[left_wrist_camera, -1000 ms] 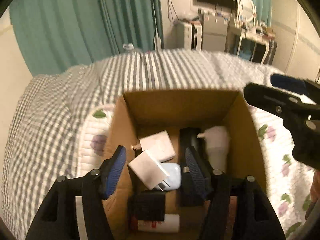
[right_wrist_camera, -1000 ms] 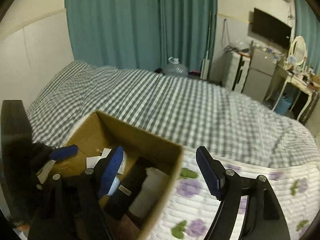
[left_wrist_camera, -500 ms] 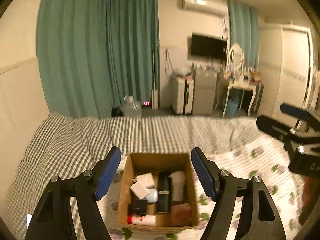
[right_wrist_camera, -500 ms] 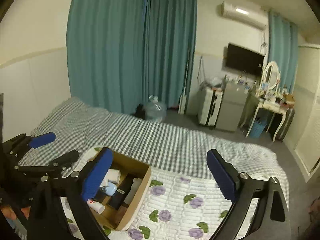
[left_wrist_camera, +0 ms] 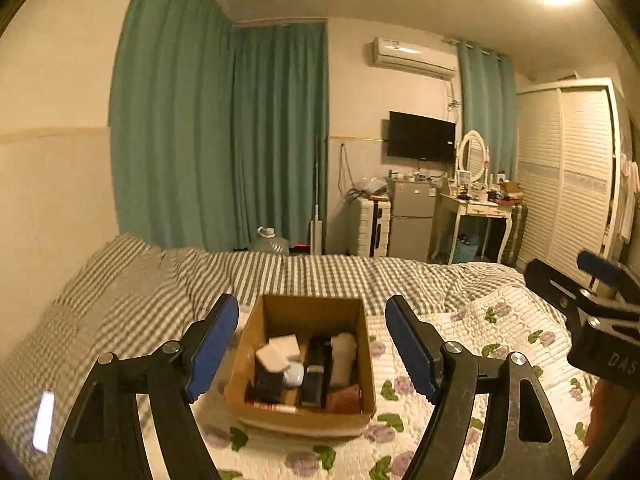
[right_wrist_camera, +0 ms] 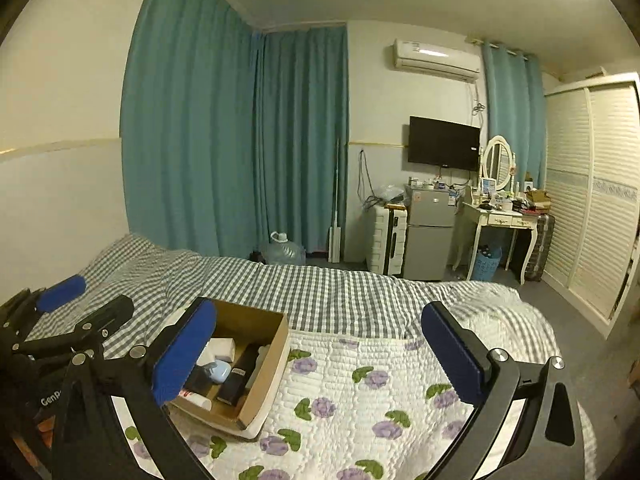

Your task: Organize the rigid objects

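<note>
An open cardboard box (left_wrist_camera: pixel 348 418) sits on the floral quilt on the bed; it also shows in the right wrist view (right_wrist_camera: pixel 269 372). Inside lie white adapters (left_wrist_camera: pixel 278 354), a pale blue case (left_wrist_camera: pixel 294 374), a black bottle (left_wrist_camera: pixel 316 372), a white bottle (left_wrist_camera: pixel 344 354) and a red-and-white tube (left_wrist_camera: pixel 272 407). My left gripper (left_wrist_camera: pixel 310 350) is open and empty, held well above and behind the box. My right gripper (right_wrist_camera: pixel 320 354) is open and empty, to the right of the box, and shows in the left wrist view (left_wrist_camera: pixel 592 308).
The bed has a grey checked sheet (right_wrist_camera: pixel 320 292) and a white floral quilt (right_wrist_camera: pixel 380 400). Beyond stand teal curtains (right_wrist_camera: pixel 240 140), a water jug (right_wrist_camera: pixel 282 252), a small fridge (right_wrist_camera: pixel 428 236), a dressing table (right_wrist_camera: pixel 504 216) and a white wardrobe (right_wrist_camera: pixel 592 200).
Both grippers have pulled far up and back from the box, so it now looks small and the whole room is in view. Both stay open and empty.
</note>
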Demonstrator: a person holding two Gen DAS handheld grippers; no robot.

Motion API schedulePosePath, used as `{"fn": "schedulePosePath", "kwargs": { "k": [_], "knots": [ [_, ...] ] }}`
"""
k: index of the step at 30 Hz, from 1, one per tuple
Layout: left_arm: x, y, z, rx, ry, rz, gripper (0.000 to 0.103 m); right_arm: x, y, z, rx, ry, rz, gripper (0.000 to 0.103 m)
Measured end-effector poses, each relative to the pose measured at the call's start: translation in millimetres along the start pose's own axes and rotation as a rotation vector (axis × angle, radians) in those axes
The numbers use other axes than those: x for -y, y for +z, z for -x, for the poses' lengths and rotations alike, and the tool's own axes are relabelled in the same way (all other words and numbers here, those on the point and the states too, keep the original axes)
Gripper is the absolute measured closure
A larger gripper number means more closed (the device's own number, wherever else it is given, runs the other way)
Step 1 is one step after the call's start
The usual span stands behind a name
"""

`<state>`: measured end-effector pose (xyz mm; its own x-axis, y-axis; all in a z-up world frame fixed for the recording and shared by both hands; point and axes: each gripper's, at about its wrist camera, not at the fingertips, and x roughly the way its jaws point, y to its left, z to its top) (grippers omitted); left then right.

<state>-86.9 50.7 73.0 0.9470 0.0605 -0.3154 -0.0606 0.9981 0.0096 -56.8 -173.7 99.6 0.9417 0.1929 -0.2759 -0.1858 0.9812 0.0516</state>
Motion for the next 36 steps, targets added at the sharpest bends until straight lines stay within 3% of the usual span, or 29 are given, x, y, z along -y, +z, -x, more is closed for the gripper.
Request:
{"fn": "schedulePosePath", "kwargs": {
  "k": [4, 10, 36],
  "knots": [
    [-1, -27, -2, -0.027, 0.021, -0.029, 0.024, 1, -33, 8, 0.041, -0.004, -0.020, 0.000],
    [-4, -48, -10, -0.075, 0.019, -0.037, 0.024, -5, -62, -10, -0.025, -0.030, -0.006, 0.000],
    [-8, -54, -11, -0.103, 0.007, -0.040, 0.024, -4, -72, -16, -0.069, -0.034, -0.017, 0.000]
  ]
}}
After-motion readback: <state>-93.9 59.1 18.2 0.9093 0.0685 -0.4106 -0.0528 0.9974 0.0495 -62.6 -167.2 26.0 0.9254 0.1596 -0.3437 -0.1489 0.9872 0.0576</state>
